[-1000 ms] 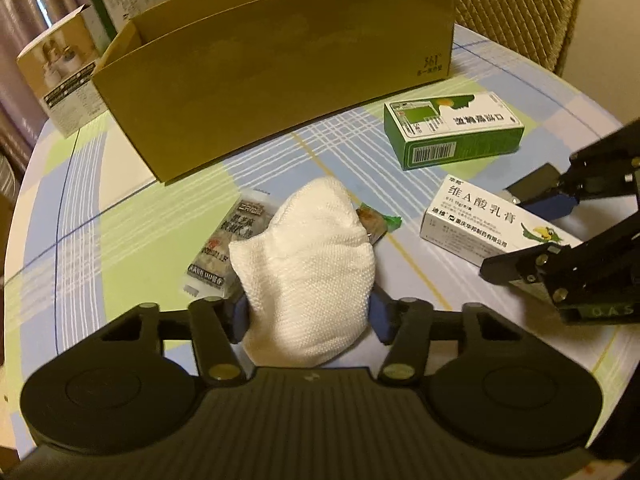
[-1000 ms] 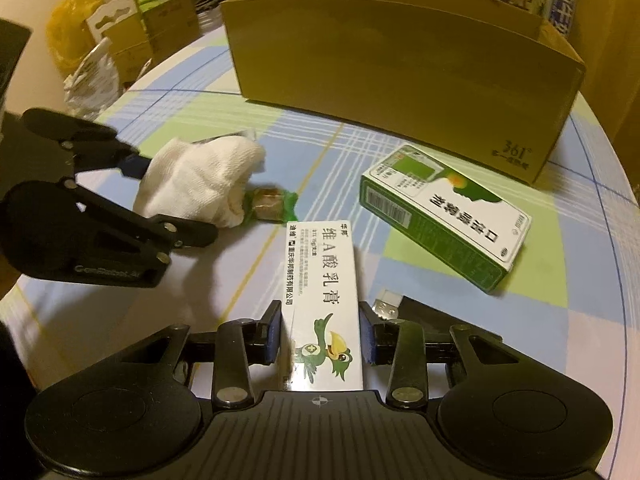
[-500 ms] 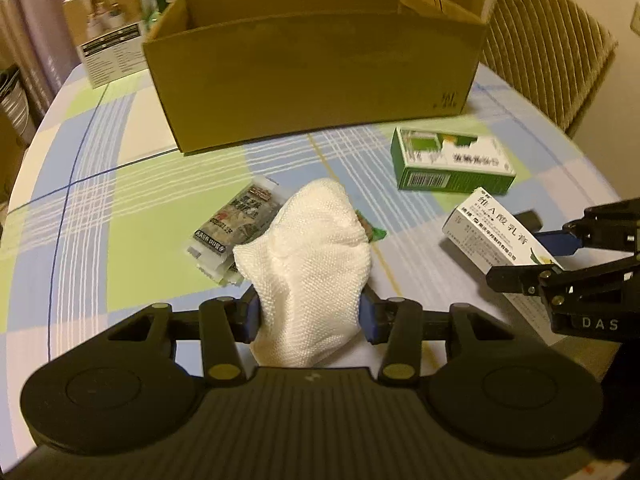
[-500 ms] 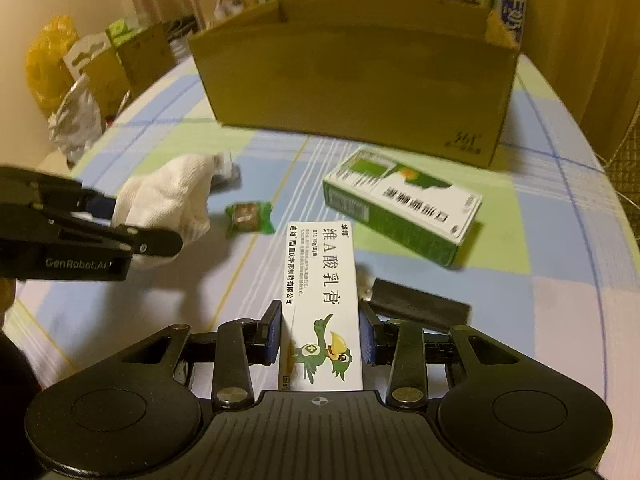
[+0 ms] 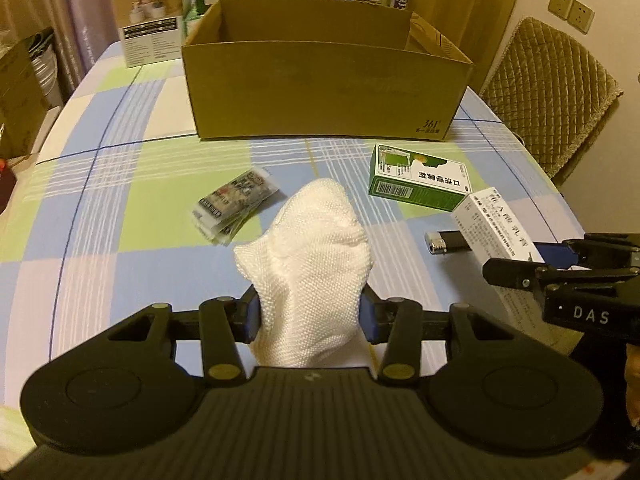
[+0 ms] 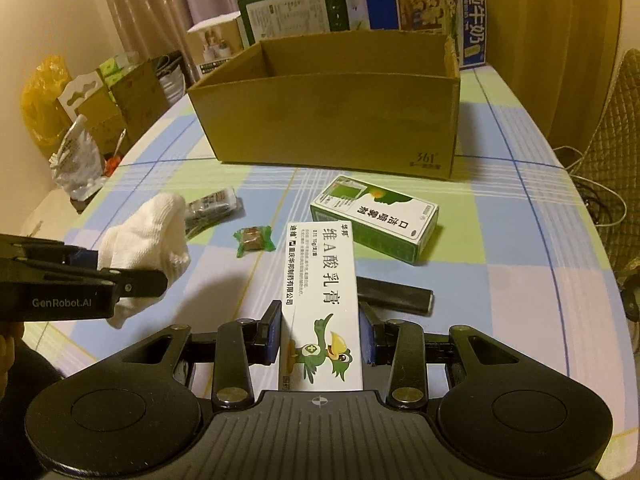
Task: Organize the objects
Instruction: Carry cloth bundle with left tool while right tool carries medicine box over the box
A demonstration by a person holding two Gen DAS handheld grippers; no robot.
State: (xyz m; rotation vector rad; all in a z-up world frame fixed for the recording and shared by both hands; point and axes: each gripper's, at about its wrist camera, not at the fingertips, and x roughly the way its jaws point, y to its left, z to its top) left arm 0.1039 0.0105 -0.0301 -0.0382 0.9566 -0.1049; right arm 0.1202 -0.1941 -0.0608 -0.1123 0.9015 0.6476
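My left gripper (image 5: 310, 316) is shut on a white knitted sock (image 5: 312, 256), held above the checked tablecloth; the sock (image 6: 152, 236) also shows at the left of the right wrist view. My right gripper (image 6: 322, 336) is shut on a white ointment carton (image 6: 322, 300) with a green bird print, seen too in the left wrist view as the carton (image 5: 492, 224). An open cardboard box (image 5: 328, 92) stands at the far side, its inside looking bare. On the cloth lie a green-and-white medicine box (image 6: 376, 216), a foil snack packet (image 5: 236, 204), a green-wrapped candy (image 6: 254, 240) and a black lighter (image 5: 444, 242).
Printed cartons (image 6: 360, 8) stand behind the cardboard box, and a small white carton (image 5: 150, 16) sits at the back left. A quilted chair (image 5: 556, 92) is at the table's right edge. Bags and boxes (image 6: 80, 108) crowd the floor on the left.
Both grippers have risen and pulled back from the table with their loads. The cardboard box now shows its open top, and the candy is uncovered.
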